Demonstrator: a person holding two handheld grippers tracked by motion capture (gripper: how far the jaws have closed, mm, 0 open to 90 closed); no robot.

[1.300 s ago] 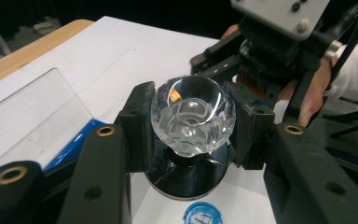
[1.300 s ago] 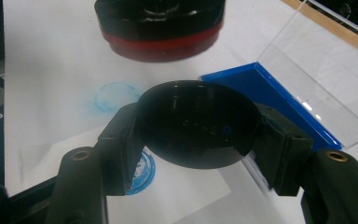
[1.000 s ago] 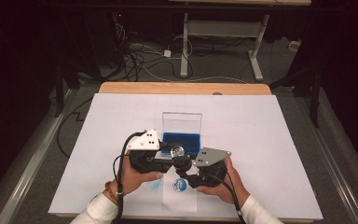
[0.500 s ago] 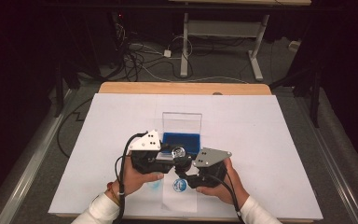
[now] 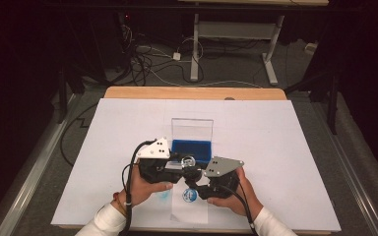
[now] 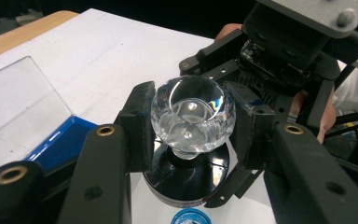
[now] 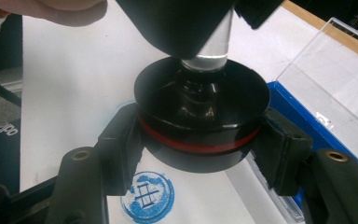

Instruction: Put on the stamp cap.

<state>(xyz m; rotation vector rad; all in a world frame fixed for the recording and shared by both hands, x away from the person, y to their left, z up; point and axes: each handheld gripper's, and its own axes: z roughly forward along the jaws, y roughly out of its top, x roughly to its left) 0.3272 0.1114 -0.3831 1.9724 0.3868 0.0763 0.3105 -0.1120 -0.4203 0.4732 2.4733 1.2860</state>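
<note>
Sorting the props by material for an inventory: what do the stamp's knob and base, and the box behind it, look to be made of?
Knob: clear faceted glass or acrylic, glossy; it refracts light and you see through it.
Base: black, smooth, shiny, probably plastic, with a red band round its edge.
Box: blue tray, likely plastic; its upright lid is clear and rigid, probably acrylic.

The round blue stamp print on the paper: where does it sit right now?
In the high view the round blue stamp print lies on the white paper sheet near the table's front edge, just below the two grippers, in front of the blue tray.
</note>
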